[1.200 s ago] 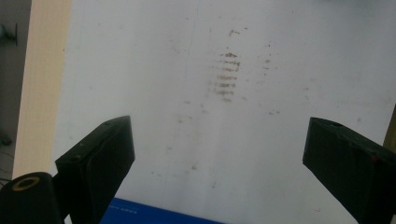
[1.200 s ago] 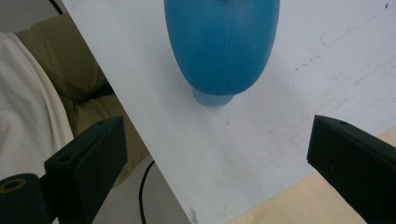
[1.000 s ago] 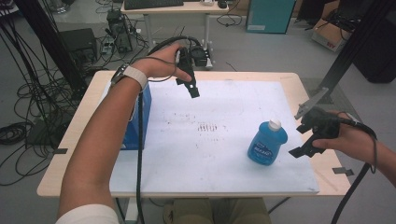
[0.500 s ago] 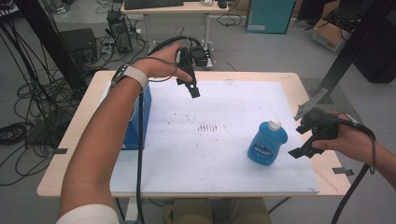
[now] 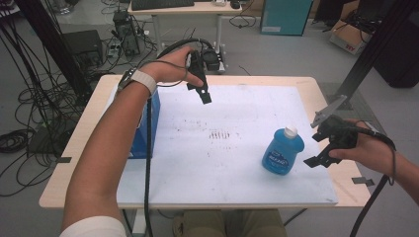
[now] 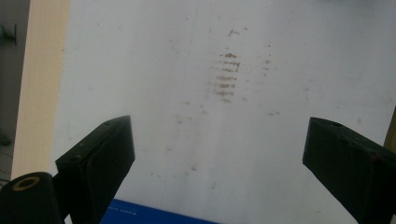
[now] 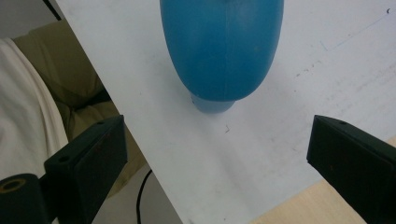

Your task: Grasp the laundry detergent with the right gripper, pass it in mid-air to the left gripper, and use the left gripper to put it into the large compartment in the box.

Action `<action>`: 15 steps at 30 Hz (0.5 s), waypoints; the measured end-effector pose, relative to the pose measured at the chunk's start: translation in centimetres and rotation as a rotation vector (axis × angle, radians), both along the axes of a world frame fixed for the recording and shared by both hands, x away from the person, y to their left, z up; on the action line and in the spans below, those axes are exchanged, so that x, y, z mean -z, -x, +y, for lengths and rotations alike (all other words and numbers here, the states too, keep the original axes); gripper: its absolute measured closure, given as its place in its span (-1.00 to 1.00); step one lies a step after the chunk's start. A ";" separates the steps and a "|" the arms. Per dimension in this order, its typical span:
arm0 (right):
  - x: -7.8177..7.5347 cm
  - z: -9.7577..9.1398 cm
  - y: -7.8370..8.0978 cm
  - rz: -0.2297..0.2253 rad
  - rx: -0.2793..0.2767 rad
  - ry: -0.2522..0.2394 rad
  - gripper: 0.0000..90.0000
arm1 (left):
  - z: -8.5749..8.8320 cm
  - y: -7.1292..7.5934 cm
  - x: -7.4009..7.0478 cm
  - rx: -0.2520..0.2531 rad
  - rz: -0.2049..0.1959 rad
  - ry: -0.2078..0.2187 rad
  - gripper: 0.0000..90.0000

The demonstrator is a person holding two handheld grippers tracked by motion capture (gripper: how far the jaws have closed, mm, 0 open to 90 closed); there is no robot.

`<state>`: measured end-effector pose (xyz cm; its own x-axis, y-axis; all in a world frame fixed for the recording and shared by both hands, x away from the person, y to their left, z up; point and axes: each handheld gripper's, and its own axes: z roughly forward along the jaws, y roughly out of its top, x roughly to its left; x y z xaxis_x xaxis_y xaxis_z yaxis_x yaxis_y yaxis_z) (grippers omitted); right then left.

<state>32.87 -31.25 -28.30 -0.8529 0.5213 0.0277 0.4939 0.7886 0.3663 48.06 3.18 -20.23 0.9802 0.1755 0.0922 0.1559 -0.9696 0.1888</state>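
I see a blue bottle [image 5: 282, 151] with a white cap [image 5: 291, 131] and a blue box [image 5: 146, 129]. The mat [image 5: 237, 163] is white with dark smudge marks [image 5: 220, 134], the table [image 5: 89, 133] light wood, both grippers black.

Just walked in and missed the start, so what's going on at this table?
A person holds a black two-jaw gripper in each hand over a white board. The right gripper, jaws open, sits beside an upright blue plastic bottle with a white cap, not touching it. The left gripper hovers open above the board's far side. A blue box stands at the left edge.
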 end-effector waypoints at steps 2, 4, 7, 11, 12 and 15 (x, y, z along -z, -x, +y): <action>0.1 0.0 0.0 -0.003 0.001 -0.003 -0.89 | 0.0 0.0 0.0 0.002 -0.002 -0.001 -0.79; 0.2 0.0 0.1 -0.010 0.009 -0.013 -0.89 | 0.0 0.2 0.2 -0.027 0.001 0.028 -0.79; 0.5 -0.1 0.1 -0.028 0.010 -0.030 -0.89 | 0.0 0.2 0.2 -0.026 0.002 0.024 -0.79; 0.8 -0.2 0.2 -0.034 0.028 -0.056 -0.89 | -0.1 0.1 0.2 -0.019 0.004 0.019 -0.79; 0.8 -0.2 0.2 -0.036 0.030 -0.064 -0.89 | 0.0 0.0 0.1 0.002 0.002 -0.001 -0.79; 1.1 -0.4 0.3 -0.043 0.037 -0.082 -0.89 | -0.1 0.2 0.3 -0.021 0.007 0.021 -0.79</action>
<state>32.57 -31.60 -29.44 -0.8345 0.5499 0.0353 0.5044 0.7365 0.4506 47.89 3.12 -20.49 0.9768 0.1982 0.0814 0.1778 -0.9618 0.2083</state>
